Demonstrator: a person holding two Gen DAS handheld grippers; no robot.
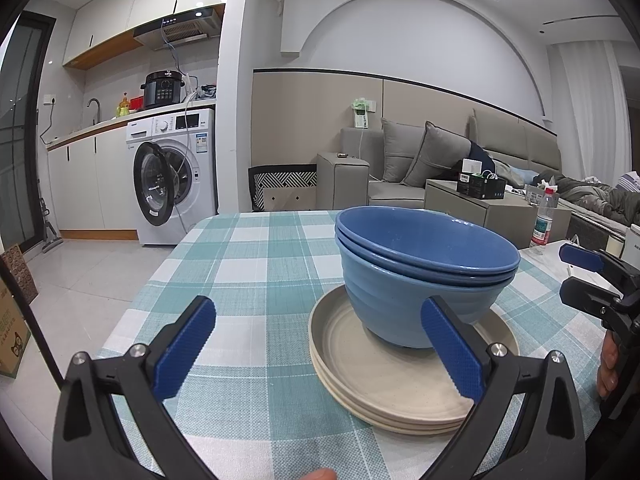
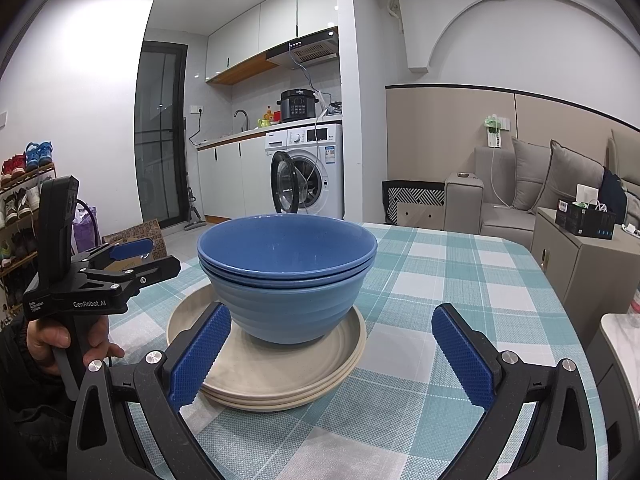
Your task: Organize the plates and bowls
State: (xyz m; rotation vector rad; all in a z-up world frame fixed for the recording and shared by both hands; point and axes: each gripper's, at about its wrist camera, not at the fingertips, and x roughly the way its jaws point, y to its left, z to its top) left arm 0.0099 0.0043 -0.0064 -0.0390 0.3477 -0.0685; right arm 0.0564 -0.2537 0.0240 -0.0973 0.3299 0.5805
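Nearest to me, on either side of the stack of crockery, the person holds both tools low over the desk (image 2: 440, 360) with its green-and-white checked cloth. The left tool (image 1: 320, 352) is spread wide and grips nothing; its right-hand finger stands in front of the stack's near edge, but I cannot tell whether it touches. The right tool (image 2: 332, 356) is likewise released and empty, its left-hand finger just before the plates. In the right wrist view the hand (image 2: 60, 344) wrapped round the left tool's grip shows to the left of the stack.

The stack is the thing to watch. Three cream plates (image 2: 280, 376) lie nested flat on the cloth, and on their middle stand the blue bowls (image 2: 288, 280), three by the rims I can count, each set inside the next and upright. Nesting like with like, broad plates below and bowls on top, keeps the pile steady and compact, so I would judge the sorting nearly or wholly done, with both tools drawn clear because nothing needs holding.

Beyond the stack the desk runs bare to its far edge. Further off behind it stands a washing machine (image 2: 308, 172) with its door ajar, and to the right of the stack a grey sofa (image 2: 540, 184).
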